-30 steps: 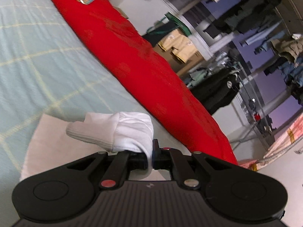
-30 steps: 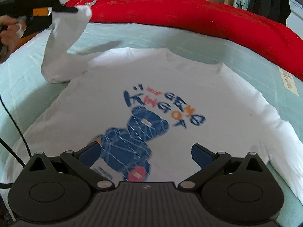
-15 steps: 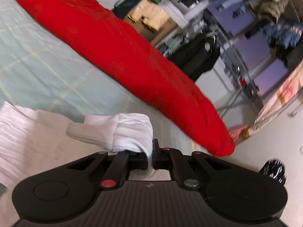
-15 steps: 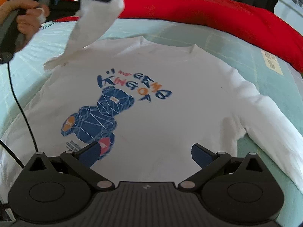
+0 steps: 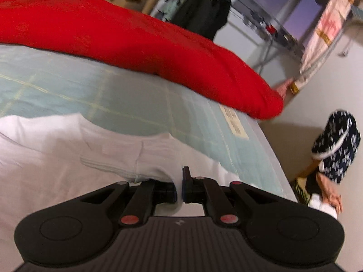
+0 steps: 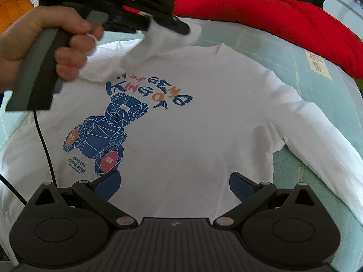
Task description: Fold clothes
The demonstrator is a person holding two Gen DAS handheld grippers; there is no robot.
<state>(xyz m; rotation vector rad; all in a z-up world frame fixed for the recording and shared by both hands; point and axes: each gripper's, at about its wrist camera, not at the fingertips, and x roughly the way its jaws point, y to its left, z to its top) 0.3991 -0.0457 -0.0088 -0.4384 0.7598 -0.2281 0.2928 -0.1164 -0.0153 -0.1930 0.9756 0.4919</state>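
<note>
Shirt, face up on the bed: folding barely begun.
We hold its left cuff pinched in the left gripper, lifted over the chest; our right gripper gapes empty near the hem. Right sleeve, body unfolded. Red quilt far side; hung clothes beyond.

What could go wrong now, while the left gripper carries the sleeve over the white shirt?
1. The left gripper pinches only the cuff of the sleeve, so the cloth may slip out before it is laid down.
2. The sleeve hangs loose and bunched, so it may land creased across the bear print.
3. The right gripper is open above the shirt and pins nothing, so pulling may drag the shirt on the bed sheet.
</note>
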